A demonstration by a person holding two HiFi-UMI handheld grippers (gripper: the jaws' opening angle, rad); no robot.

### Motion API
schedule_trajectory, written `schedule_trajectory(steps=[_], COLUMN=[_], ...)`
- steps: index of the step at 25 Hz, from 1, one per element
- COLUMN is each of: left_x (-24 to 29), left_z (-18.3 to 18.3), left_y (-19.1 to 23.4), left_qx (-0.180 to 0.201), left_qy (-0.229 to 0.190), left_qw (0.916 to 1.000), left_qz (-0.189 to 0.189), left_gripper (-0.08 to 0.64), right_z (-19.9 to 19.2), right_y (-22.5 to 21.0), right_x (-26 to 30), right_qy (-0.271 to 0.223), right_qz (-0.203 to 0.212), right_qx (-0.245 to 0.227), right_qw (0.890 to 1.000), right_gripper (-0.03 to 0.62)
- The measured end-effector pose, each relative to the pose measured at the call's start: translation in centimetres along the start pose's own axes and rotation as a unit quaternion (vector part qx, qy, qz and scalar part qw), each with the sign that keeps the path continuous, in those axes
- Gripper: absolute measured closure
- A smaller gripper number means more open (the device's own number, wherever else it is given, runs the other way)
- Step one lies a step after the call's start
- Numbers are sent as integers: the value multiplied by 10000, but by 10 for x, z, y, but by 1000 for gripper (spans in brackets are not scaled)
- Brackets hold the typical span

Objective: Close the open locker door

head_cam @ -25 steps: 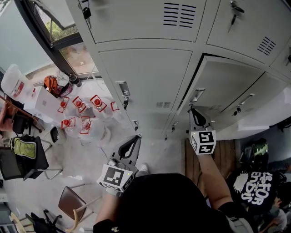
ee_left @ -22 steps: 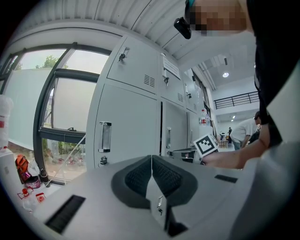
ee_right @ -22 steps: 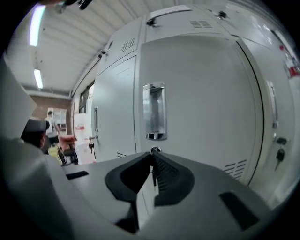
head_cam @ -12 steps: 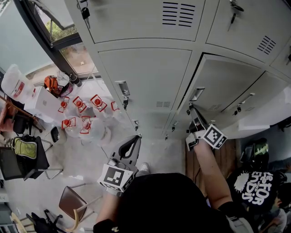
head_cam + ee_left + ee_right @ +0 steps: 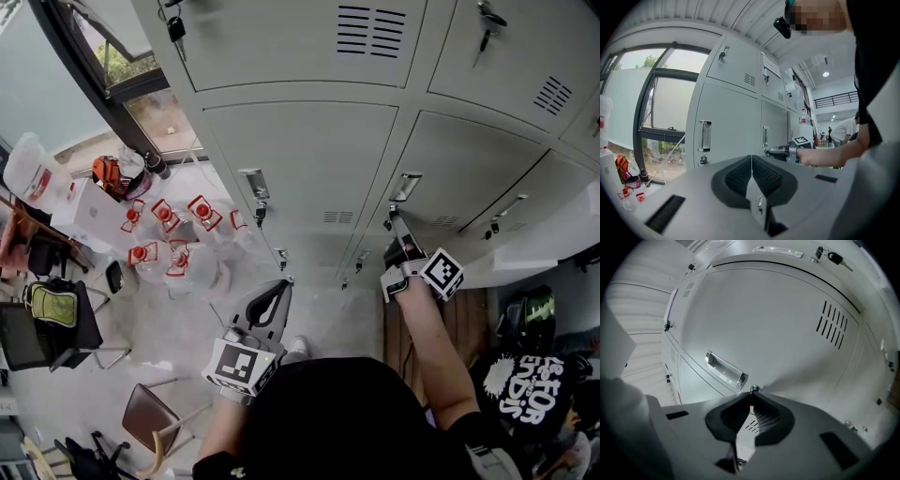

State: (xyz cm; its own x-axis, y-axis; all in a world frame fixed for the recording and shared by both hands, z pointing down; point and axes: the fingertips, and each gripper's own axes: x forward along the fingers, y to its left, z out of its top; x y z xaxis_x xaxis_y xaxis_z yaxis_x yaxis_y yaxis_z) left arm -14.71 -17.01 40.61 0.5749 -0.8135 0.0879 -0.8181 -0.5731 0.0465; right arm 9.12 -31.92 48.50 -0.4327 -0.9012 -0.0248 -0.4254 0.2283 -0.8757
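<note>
Our right gripper (image 5: 395, 221), shut on nothing, has its tip against the nearly flush locker door (image 5: 469, 155) just below the handle (image 5: 406, 187), so we should push squarely until it seats, while our left gripper (image 5: 277, 289) hangs shut and empty.

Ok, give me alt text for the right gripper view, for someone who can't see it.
The right gripper, jaws together, has its tip at a small lock beside a recessed metal handle on a grey locker door. The door has vent slots to the right; a key hangs from another locker at the top.
</note>
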Motion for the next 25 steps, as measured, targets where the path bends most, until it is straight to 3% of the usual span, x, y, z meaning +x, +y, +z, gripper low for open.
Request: schedule_trajectory(steps=[10,17,21,25], left_x=[4,21,39,54], left_z=[-10,-9,-8,-15], left_y=[3,-13,-34,-59], left_qx=[-7,-17,1,51], left_qy=[163,164,187,344], left_qw=[9998,9986,9953,9892], left_qz=[-109,-504,-951,-1426], left_gripper=[537,537,537,537], right_z=[3,9,17,31], right_y=[7,11,6,22], right_x=[3,-33,-72,-110], right_qy=[-131,-245,-325,-449], right_qz=[68,18,-392,-644], right_qx=[-202,-237,-625,-1485], right_qw=[9997,9994,9967,9858], right_gripper=[548,546,546,546])
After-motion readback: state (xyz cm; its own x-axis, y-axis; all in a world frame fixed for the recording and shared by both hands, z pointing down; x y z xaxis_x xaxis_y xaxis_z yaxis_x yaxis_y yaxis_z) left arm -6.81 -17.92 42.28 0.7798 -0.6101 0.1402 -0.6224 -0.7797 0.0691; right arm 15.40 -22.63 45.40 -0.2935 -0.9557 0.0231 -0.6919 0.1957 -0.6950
